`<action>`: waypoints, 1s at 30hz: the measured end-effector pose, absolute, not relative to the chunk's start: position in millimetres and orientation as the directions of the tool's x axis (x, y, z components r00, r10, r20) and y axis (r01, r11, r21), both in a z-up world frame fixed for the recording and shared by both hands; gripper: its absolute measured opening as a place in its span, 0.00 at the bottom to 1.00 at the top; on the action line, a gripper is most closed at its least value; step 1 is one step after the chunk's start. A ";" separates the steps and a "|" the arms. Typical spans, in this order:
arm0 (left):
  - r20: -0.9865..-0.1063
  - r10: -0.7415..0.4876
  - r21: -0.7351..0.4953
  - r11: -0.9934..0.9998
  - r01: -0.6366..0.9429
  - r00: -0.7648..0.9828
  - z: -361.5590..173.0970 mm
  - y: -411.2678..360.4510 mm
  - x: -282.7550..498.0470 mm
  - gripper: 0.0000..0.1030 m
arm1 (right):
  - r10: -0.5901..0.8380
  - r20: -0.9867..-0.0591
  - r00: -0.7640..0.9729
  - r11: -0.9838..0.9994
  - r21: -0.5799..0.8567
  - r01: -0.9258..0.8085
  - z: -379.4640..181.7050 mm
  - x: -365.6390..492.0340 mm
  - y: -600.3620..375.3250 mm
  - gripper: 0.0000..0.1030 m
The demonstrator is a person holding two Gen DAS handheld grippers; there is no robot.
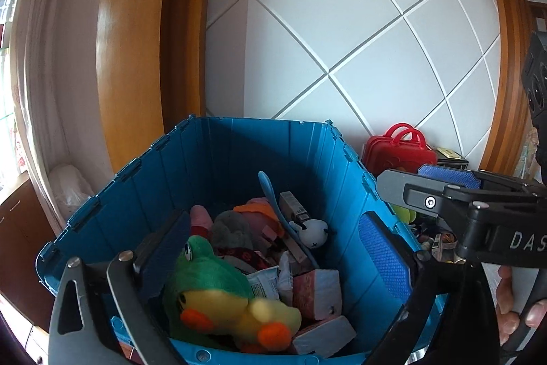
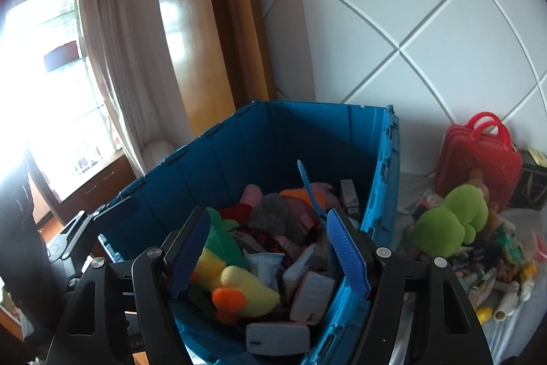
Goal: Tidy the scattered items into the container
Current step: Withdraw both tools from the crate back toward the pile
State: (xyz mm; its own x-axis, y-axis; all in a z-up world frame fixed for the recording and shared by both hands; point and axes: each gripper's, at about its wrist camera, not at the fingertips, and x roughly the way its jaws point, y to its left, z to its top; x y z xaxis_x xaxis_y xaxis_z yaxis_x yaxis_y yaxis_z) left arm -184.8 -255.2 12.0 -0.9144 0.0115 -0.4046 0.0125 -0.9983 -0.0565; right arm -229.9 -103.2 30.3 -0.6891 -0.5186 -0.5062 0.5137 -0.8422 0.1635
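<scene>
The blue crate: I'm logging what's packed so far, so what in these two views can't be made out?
- Blue crate bottom layer, both views: buried under the frog-hooded duck toy and boxes.
- Crate's near wall, left wrist view: cut off by the frame edge and the left gripper fingers.
- Loose pile beside the green plush, right wrist view: small items too tiny and blurred to name.

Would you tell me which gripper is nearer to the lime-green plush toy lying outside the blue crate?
The right gripper. It hovers open over the blue plastic crate, with the lime-green plush toy just beyond its right finger. The left gripper hangs open over the crate's far left side.
</scene>
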 end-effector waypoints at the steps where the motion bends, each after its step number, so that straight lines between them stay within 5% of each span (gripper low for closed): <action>1: -0.400 0.016 -0.058 -0.998 0.008 -0.916 11.6 -253.7 -182.6 0.99 | -0.513 -0.503 -0.695 -0.847 0.163 0.506 30.9 -227.6 -99.4 0.74; 10: -0.370 0.088 -0.094 -0.994 -0.057 -0.925 26.8 -215.3 -168.7 0.99 | -0.440 -0.467 -0.767 -0.895 0.156 0.418 42.2 -201.6 -42.0 0.84; 13: -0.344 0.134 -0.099 -0.989 -0.106 -0.929 34.5 -187.5 -162.2 1.00 | -0.391 -0.446 -0.805 -0.920 0.158 0.359 46.8 -190.1 -3.8 1.00; 20: -0.320 0.252 -0.090 -0.968 -0.236 -0.913 37.8 -93.7 -160.5 1.00 | -0.249 -0.426 -0.870 -0.966 0.170 0.193 45.0 -174.3 111.8 1.00; 30: -0.501 0.186 -0.126 -0.982 -0.142 -0.845 -47.1 45.9 -229.4 1.00 | -0.202 -0.527 -0.826 -0.974 0.195 0.114 -13.8 -226.2 278.0 1.00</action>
